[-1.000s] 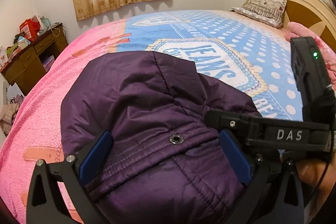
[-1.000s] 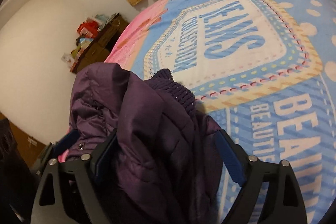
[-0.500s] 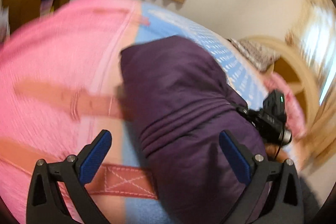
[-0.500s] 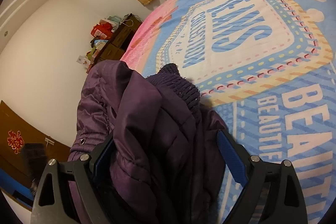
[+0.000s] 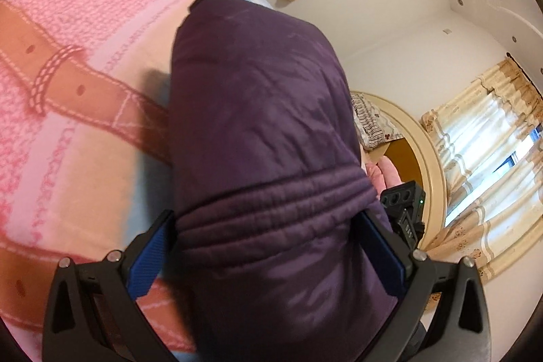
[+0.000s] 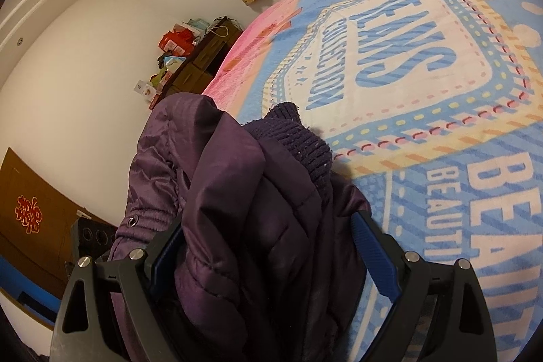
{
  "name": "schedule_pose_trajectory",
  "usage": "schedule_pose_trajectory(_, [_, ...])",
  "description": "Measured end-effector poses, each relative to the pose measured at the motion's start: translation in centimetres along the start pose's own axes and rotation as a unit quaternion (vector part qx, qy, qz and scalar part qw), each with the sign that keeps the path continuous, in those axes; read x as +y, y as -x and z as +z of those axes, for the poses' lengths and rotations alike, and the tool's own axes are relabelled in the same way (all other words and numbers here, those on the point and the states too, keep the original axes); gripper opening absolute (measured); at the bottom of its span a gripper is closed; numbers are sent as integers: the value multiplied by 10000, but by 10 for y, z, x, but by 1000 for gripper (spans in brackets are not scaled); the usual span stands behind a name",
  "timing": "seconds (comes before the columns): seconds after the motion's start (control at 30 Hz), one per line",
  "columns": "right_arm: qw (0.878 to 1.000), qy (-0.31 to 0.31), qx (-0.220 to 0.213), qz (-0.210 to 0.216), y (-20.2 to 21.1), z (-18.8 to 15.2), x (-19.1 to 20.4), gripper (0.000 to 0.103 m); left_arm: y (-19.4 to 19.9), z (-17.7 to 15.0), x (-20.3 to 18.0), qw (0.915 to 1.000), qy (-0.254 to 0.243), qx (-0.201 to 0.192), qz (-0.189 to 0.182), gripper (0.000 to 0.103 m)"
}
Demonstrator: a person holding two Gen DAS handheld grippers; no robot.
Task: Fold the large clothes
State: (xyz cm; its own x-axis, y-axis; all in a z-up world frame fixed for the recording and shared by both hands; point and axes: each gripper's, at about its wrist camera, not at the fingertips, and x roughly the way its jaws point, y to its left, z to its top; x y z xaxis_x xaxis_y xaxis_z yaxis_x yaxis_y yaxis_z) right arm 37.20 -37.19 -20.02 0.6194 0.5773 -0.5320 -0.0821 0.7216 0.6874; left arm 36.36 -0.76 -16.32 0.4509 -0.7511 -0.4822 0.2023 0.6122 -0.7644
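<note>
Two grippers: both on one purple padded jacket [image 5: 261, 131], bundled over the bed [image 5: 68, 63]
Change: a second ago my left view looked level across the blue bedspread with the jacket low in front; now it is tipped hard over, pink side of the bed on the left, headboard [image 5: 427, 155] and curtains on the right, jacket rising tall ahead
Meaning: I judge the bundle is being lifted or swung over to make a fold, fold not laid down yet
Right view: nearly unchanged, same bunched jacket [image 6: 244, 192] with knit cuff [image 6: 298, 138] on top, blue printed bedspread [image 6: 441, 90] beyond
Left gripper [image 5: 271, 243]: fingers [image 5: 149, 246] set wide, stitched hem band packed between them, fabric touching both blue pads, so clamped on a thick wad
Right gripper [image 6: 271, 246]: fingers [image 6: 373, 256] equally wide, gripping folded layers of jacket
Other: right gripper body [image 5: 404, 209] visible beside the jacket in my left view
</note>
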Motion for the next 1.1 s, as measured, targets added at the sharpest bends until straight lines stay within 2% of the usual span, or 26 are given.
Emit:
schedule_pose_trajectory(0.1, [9999,43,65,104,-4,4,-2,91,-8,5,-5,9999,-62,5,87,103])
schedule_pose_trajectory(0.23, [9993,71,188,304,-9,6,-3,91,1,15,3,9999,-70,84,-5,103])
schedule_pose_trajectory(0.3, [9992,106,194,340,-10,6,-2,89,2,14,2,9999,-137,41,-1,103])
schedule_pose_trajectory(0.37, [9987,93,189,474,-10,5,-2,80,5,13,1,9998,-175,2,36,103])
schedule_pose_trajectory(0.67, [9975,-54,51,703,-5,-1,-3,70,9,11,-28,9953,-727,-77,642,101])
schedule_pose_trajectory(0.83, [9964,-5,-66,848,3,-9,0,68,16,6,-52,9886,-1134,-138,986,99])
schedule_pose_trajectory(1.1, [9943,54,-221,1043,12,-29,17,64,37,-6,-73,9784,-1585,-306,1291,98])
